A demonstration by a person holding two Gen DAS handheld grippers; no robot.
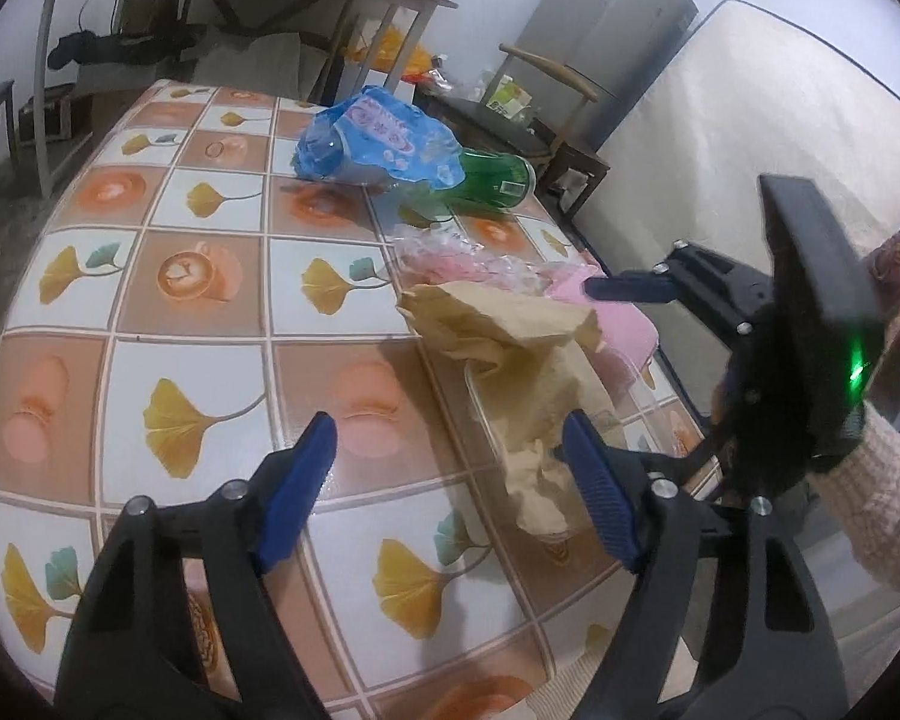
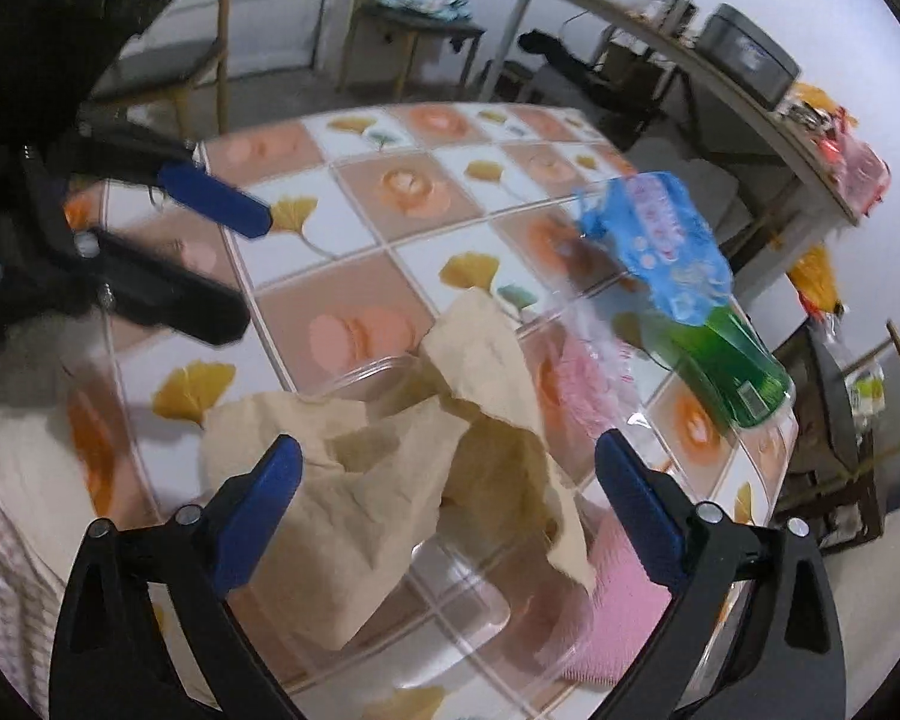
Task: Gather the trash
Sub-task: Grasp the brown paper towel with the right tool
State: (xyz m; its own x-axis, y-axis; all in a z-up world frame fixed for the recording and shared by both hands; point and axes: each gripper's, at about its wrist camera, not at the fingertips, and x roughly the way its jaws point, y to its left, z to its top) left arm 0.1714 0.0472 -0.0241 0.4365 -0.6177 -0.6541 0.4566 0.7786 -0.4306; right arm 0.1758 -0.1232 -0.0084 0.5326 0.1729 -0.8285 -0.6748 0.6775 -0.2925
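Nearby, blue bag (image 1: 378, 138) over green bottle (image 1: 495, 177)

soft, even indoor light; faint shadows under the crumpled tan paper (image 1: 504, 336) on the glossy tiled desk (image 1: 168, 276). right wrist view motion-blurred; both views bend and darken at the rims.

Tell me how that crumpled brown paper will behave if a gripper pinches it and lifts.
The crumpled brown paper is creased and thin, so it will probably crush between the pads and hang limp. It looks light. It drapes over a clear plastic container, which may shift or lift along with it.
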